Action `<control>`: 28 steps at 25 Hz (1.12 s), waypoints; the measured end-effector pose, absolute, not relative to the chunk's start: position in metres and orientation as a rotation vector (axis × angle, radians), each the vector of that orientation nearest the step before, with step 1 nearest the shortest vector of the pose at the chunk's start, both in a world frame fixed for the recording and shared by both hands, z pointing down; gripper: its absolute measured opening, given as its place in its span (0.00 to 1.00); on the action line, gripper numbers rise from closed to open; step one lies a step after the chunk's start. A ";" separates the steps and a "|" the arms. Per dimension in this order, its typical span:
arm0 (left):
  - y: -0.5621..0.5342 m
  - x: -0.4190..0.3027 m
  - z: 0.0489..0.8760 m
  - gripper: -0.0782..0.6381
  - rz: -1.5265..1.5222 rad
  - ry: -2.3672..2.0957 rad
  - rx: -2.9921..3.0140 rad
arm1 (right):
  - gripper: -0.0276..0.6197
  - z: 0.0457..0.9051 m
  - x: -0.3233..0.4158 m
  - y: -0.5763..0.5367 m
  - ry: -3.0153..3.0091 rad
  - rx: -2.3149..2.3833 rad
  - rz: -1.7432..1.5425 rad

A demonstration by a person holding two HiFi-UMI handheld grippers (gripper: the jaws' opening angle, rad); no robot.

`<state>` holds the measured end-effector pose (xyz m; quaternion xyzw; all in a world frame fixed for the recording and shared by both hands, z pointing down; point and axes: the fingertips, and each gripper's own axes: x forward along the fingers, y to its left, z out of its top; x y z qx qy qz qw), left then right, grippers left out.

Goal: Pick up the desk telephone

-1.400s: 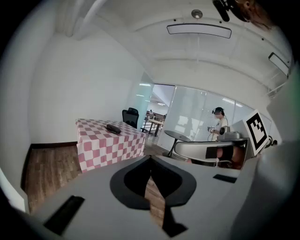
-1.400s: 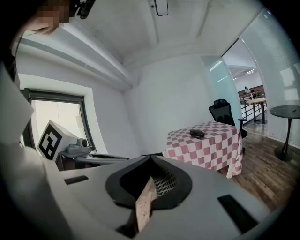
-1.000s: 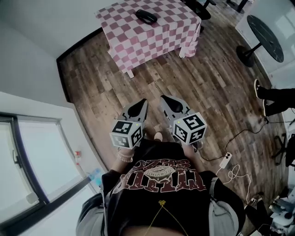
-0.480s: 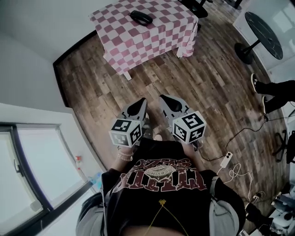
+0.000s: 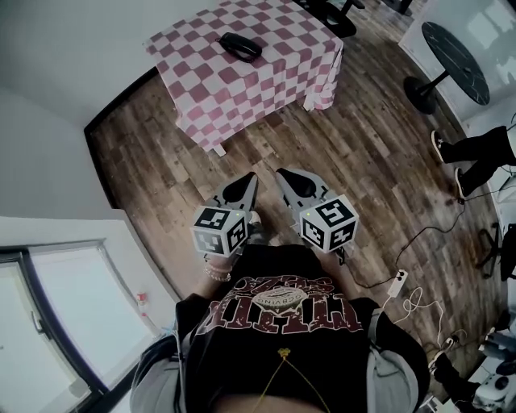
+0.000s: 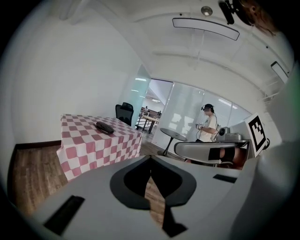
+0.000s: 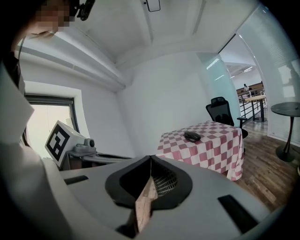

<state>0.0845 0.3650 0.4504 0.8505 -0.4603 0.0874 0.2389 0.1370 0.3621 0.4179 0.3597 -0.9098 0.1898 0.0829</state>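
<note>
The black desk telephone (image 5: 240, 46) lies on a table with a red-and-white checkered cloth (image 5: 274, 56) at the top of the head view. My left gripper (image 5: 251, 177) and right gripper (image 5: 280, 172) are held side by side in front of the person's chest, far short of the table, over the wooden floor. Both point toward the table with their jaws together and nothing between them. The left gripper view shows the telephone (image 6: 105, 127) far off beyond the shut left gripper (image 6: 150, 157). The right gripper view shows the telephone (image 7: 192, 136) beyond the shut right gripper (image 7: 150, 157).
A round black pedestal table (image 5: 456, 60) stands at the upper right and an office chair (image 5: 332, 13) behind the checkered table. Another person's legs (image 5: 474, 157) are at the right edge. A power strip (image 5: 397, 281) and cables lie on the floor. A window (image 5: 56, 323) fills the lower left.
The checkered table and telephone have slid left and lower in the head view as the person walks toward them. Both grippers keep the same pose and stay shut.
</note>
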 end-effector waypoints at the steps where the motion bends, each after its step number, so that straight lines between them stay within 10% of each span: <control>1: 0.358 0.082 0.450 0.12 0.243 -1.252 2.334 | 0.07 0.418 0.134 0.355 -2.713 1.080 0.568; 28: 0.239 0.039 0.457 0.12 0.233 -1.184 2.341 | 0.07 0.434 0.088 0.236 -2.654 1.140 0.628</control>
